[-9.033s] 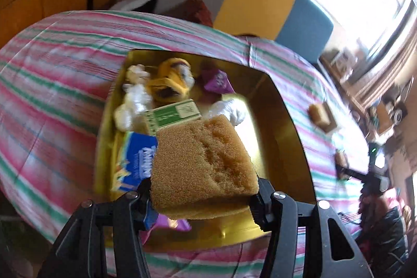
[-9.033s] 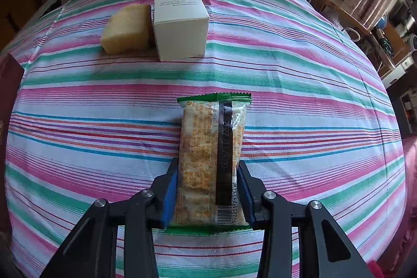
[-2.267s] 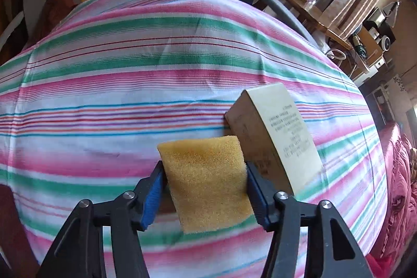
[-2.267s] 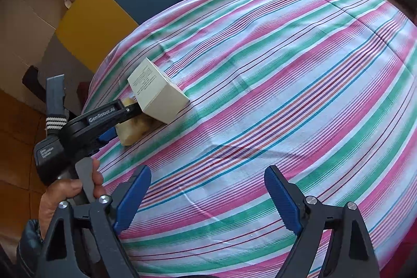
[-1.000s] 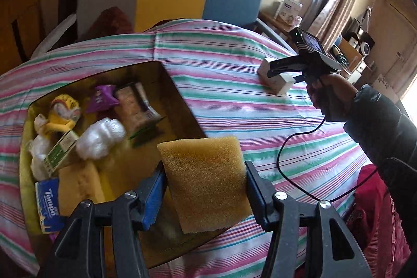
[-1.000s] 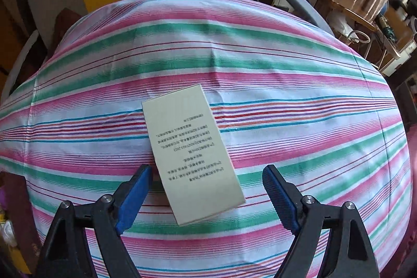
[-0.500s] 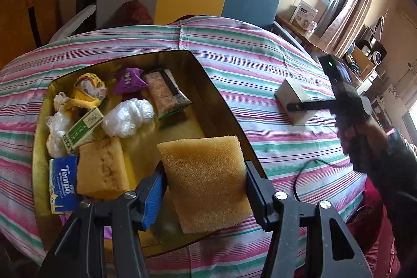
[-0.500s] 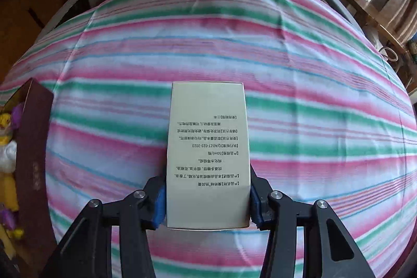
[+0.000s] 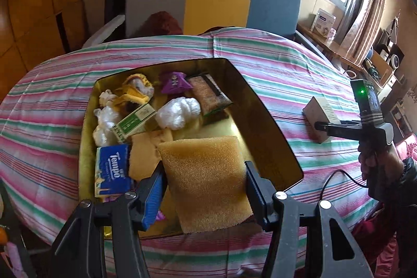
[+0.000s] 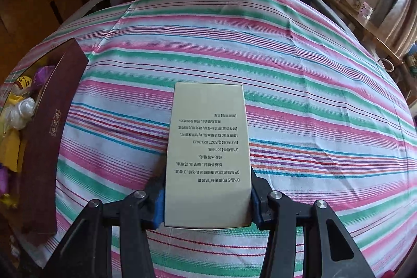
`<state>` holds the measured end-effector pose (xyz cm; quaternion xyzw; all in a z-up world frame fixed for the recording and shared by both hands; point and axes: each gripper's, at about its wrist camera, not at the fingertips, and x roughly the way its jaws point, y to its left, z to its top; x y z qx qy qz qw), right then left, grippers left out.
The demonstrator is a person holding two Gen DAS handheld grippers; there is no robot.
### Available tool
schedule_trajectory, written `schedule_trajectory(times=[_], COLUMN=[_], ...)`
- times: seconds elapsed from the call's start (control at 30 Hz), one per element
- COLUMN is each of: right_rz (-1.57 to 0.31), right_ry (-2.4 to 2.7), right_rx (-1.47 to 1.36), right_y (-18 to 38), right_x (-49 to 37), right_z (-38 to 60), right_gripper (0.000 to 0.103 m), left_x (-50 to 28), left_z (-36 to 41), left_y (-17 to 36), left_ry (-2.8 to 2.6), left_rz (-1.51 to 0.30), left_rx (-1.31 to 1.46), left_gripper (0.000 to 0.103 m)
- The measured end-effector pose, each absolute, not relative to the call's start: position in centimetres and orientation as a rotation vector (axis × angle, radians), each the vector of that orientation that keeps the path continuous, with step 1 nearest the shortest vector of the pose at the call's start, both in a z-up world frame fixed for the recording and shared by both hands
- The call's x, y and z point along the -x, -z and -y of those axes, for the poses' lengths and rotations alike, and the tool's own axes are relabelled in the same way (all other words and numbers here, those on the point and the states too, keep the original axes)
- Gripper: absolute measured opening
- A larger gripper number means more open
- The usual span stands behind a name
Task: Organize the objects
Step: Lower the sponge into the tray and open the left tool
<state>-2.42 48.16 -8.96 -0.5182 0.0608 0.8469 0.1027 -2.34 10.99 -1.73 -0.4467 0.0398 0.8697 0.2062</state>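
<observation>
A soft yellow sponge block [image 9: 206, 181] is gripped by the left tool [image 9: 204, 189] above the gold tray [image 9: 271, 127]. A pale printed cardboard box [image 10: 208, 155] is gripped by the right tool [image 10: 208, 199]. Next, both should be put in the tray.

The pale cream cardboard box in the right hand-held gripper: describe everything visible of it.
The pale cream rectangular cardboard box is a tall, plain carton, its broad face printed with small dark lines of text that read upside down in the right wrist view. The right hand-held gripper clamps its near end between blue pads. It sits over the striped tablecloth, outside the gold tray.
</observation>
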Motion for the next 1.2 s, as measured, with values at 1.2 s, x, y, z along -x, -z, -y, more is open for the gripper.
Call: schedule_trajectory(times=[1.2], right_rz=[-0.133], right_ry=[-2.496], right_rx=[1.539], right_y=[9.5], right_x=[3.0], right_z=[-47.4], right_gripper=[0.050], left_x=[6.3], left_z=[-11.5], left_y=[7.3], left_ry=[-2.254], left_rz=[-0.079], left_rx=[1.454], left_gripper=[0.058])
